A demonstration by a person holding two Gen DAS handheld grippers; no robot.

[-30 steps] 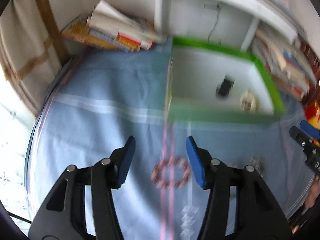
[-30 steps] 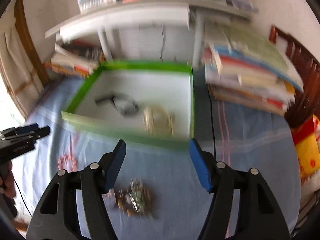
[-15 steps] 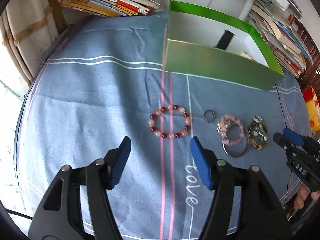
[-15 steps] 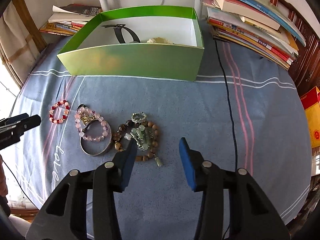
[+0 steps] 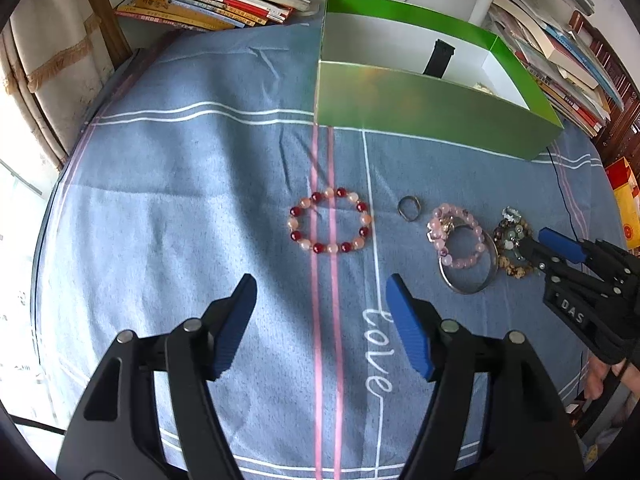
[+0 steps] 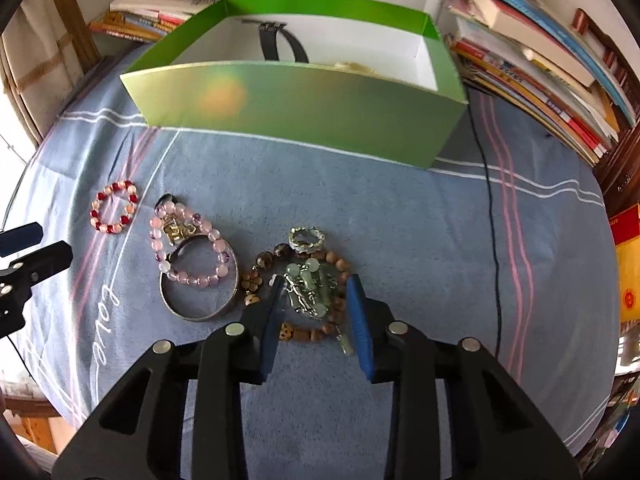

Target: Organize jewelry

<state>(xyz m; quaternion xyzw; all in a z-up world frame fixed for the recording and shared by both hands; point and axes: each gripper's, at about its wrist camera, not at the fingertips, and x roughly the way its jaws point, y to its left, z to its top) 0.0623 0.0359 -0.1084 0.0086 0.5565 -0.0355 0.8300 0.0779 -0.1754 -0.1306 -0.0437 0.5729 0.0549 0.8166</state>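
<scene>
Jewelry lies on a blue cloth in front of a green box [image 5: 432, 108] [image 6: 304, 100]. A red-and-peach bead bracelet [image 5: 330, 221] [image 6: 114, 207] lies just ahead of my open, empty left gripper [image 5: 320, 300]. To its right are a small ring [image 5: 409, 207], a pink bead bracelet [image 5: 456, 236] [image 6: 188, 248] and a silver bangle [image 6: 200, 300]. My right gripper [image 6: 316, 292] is open, low, with its jaws either side of a pale green and silver piece [image 6: 310, 286] lying on a brown wooden bead bracelet [image 6: 304, 334]. The box holds a black strap [image 6: 276, 42].
Stacks of books [image 6: 540, 64] stand to the right of the box and more books [image 5: 216, 4] at the back left. A thin black cable [image 6: 490, 200] runs across the cloth on the right. A crystal ring [image 6: 306, 238] lies beside the wooden beads.
Both grippers swung down from the box to the cloth. The right gripper lowered and advanced onto the green and brown bead pile, its jaws narrowing around it. The left gripper steadied behind the red bracelet.
</scene>
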